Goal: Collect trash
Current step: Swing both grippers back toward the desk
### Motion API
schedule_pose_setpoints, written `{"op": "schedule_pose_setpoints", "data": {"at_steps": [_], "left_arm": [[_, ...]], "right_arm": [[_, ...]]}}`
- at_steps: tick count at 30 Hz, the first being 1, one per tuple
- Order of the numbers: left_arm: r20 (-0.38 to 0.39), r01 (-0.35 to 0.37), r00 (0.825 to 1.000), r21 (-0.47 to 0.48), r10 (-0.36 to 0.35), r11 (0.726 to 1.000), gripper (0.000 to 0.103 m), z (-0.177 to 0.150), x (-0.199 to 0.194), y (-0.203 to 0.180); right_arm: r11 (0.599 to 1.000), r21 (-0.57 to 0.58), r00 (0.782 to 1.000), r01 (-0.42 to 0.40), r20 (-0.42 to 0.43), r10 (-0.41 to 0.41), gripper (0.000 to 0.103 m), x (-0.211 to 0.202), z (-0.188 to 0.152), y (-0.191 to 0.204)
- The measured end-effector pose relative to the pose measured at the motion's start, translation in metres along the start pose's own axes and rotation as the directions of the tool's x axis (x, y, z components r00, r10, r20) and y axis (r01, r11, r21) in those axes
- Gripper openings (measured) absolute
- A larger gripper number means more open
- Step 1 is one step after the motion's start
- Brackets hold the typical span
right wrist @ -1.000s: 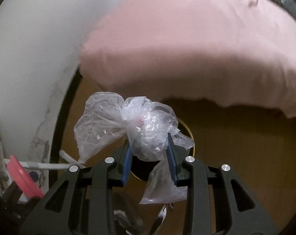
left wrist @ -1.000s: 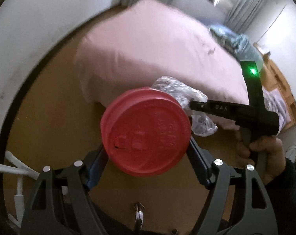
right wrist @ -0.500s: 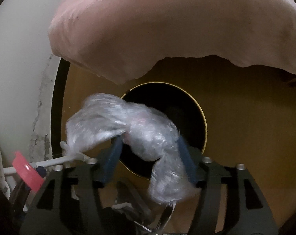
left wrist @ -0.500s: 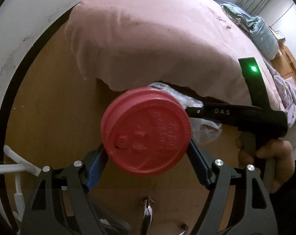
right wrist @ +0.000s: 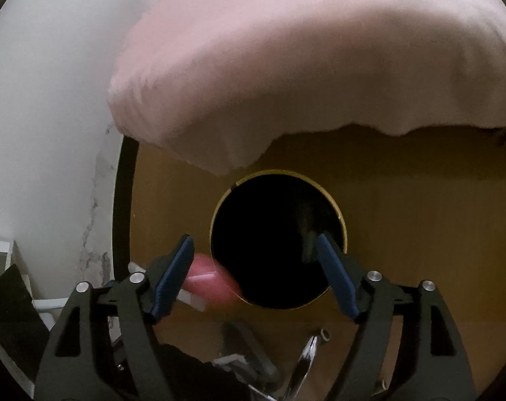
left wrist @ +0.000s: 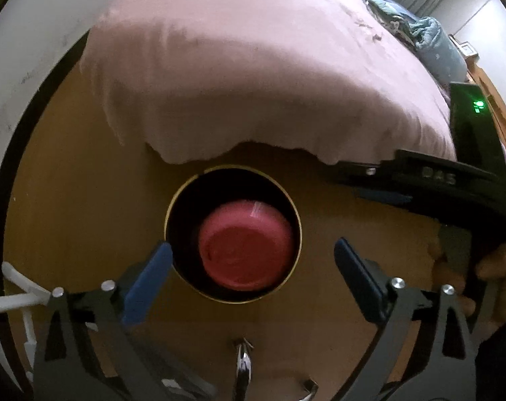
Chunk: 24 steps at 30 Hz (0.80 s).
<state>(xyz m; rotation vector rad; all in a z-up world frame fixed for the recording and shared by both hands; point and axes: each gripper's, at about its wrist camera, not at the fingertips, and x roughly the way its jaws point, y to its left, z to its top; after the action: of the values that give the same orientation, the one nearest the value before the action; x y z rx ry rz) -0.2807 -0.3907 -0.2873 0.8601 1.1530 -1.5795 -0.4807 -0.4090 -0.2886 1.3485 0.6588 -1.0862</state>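
Left wrist view: the left gripper is hanging spread and empty above the round bin, where the red cup is lying inside. The right gripper is also standing wide and empty over the opening. Lifting both straight up should avoid snagging the gold rim or the pink bedsheet just beside it.
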Motion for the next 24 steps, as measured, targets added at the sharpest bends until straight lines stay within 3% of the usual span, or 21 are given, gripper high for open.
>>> {"op": "schedule_pose_setpoints", "data": {"at_steps": [4, 7, 9, 12, 15, 18, 21, 24], "left_arm": [[0.074, -0.017, 0.997, 0.004, 0.016, 1.0, 0.096, -0.005, -0.045, -0.004], [0.16, -0.056, 0.985, -0.019, 0.058, 0.998, 0.096, -0.016, -0.102, -0.001], [0.209, -0.089, 0.973, -0.047, 0.097, 0.995, 0.096, -0.025, -0.144, 0.002], [0.292, -0.148, 0.941, -0.097, 0.17, 0.984, 0.096, -0.055, -0.218, 0.014], [0.346, -0.224, 0.896, -0.188, 0.278, 0.956, 0.096, -0.096, -0.287, 0.037], [0.354, -0.3, 0.843, -0.316, 0.405, 0.9, 0.096, -0.149, -0.347, 0.071], [0.329, -0.332, 0.797, -0.461, 0.506, 0.823, 0.096, -0.216, -0.399, 0.11], [0.278, -0.371, 0.735, -0.598, 0.618, 0.711, 0.096, -0.29, -0.445, 0.142]], "right_arm": [[0.998, -0.068, 0.996, 0.015, 0.085, -0.009, 0.08, -0.038, 0.0, 0.02], [0.986, -0.166, 0.988, 0.033, 0.157, -0.006, 0.082, -0.069, -0.006, 0.052], [0.972, -0.231, 0.982, 0.039, 0.191, 0.006, 0.082, -0.084, -0.01, 0.079], [0.924, -0.382, 0.973, 0.008, 0.217, 0.081, 0.083, -0.111, -0.028, 0.142], [0.826, -0.563, 0.966, -0.035, 0.193, 0.173, 0.084, -0.131, -0.061, 0.22], [0.687, -0.716, 0.955, -0.128, 0.099, 0.281, 0.087, -0.142, -0.11, 0.3], [0.524, -0.819, 0.936, -0.234, -0.044, 0.35, 0.088, -0.143, -0.172, 0.374], [0.362, -0.869, 0.907, -0.337, -0.198, 0.371, 0.088, -0.144, -0.239, 0.434]]}}
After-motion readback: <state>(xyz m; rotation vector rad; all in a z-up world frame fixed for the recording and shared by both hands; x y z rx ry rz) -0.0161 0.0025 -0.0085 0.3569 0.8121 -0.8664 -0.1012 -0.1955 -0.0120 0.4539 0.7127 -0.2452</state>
